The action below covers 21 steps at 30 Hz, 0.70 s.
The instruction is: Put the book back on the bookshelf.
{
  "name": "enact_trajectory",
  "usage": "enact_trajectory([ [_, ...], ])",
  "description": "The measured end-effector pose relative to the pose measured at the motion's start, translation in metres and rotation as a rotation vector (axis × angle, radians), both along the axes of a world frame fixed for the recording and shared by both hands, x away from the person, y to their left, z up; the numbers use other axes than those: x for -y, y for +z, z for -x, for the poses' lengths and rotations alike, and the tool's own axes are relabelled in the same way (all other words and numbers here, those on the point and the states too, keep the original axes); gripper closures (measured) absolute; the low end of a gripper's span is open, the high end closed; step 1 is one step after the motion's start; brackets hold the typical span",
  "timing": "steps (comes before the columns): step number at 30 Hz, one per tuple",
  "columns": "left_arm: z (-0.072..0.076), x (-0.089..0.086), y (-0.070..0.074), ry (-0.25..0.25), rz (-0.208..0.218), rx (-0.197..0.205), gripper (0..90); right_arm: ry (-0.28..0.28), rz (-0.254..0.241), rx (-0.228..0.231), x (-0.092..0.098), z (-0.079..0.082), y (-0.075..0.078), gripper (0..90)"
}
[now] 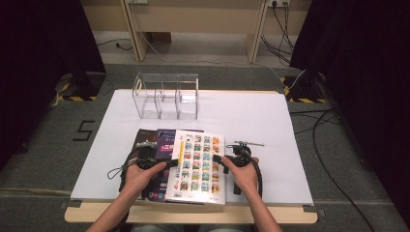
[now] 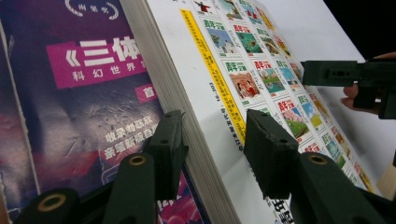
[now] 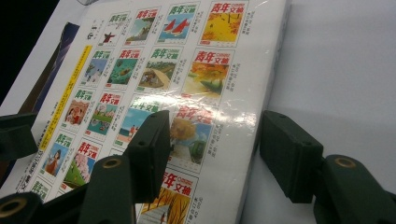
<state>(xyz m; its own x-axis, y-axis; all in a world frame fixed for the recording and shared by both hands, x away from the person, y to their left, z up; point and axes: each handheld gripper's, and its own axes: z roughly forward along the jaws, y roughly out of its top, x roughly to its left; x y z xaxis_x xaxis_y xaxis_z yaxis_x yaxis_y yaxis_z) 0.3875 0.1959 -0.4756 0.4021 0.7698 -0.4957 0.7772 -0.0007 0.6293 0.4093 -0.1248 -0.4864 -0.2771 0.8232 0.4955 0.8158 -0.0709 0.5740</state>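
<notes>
A thick white book [image 1: 198, 164] with a grid of small colour pictures on its cover lies at the front of the table. It partly overlaps a purple book [image 1: 164, 142], which lies next to a dark book [image 1: 144, 137]. My left gripper [image 2: 215, 144] straddles the white book's [image 2: 261, 60] left page edge. One jaw rests against the pages above the purple book [image 2: 93, 93], and the other hangs over the cover with a gap. My right gripper [image 3: 215, 149] stands open across the book's [image 3: 154, 70] right edge, one jaw over the cover and one over the table.
A clear acrylic organiser [image 1: 167, 95] with several compartments stands at the back left of the white tabletop [image 1: 270, 116]. Cables trail over the grey floor to the right, and dark curtains hang on both sides.
</notes>
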Motion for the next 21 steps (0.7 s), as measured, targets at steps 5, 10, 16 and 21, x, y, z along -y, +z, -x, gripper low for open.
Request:
enact_trajectory([
  [5, -0.004, 0.001, 0.000, 0.023, 0.003, 0.004, 53.2, 0.008, 0.004, -0.006, 0.001, 0.000, 0.002, 45.5],
  [10, -0.007, 0.004, 0.000, 0.035, -0.006, -0.005, 53.4, 0.016, 0.019, -0.003, 0.000, 0.000, 0.003, 45.4],
  [16, -0.009, 0.004, 0.006, 0.054, -0.001, -0.022, 59.9, 0.004, 0.039, 0.002, -0.003, 0.002, 0.004, 45.5],
  [21, -0.011, 0.001, 0.008, 0.072, 0.041, -0.032, 60.8, 0.001, 0.037, 0.003, -0.003, 0.002, 0.003, 45.6],
])
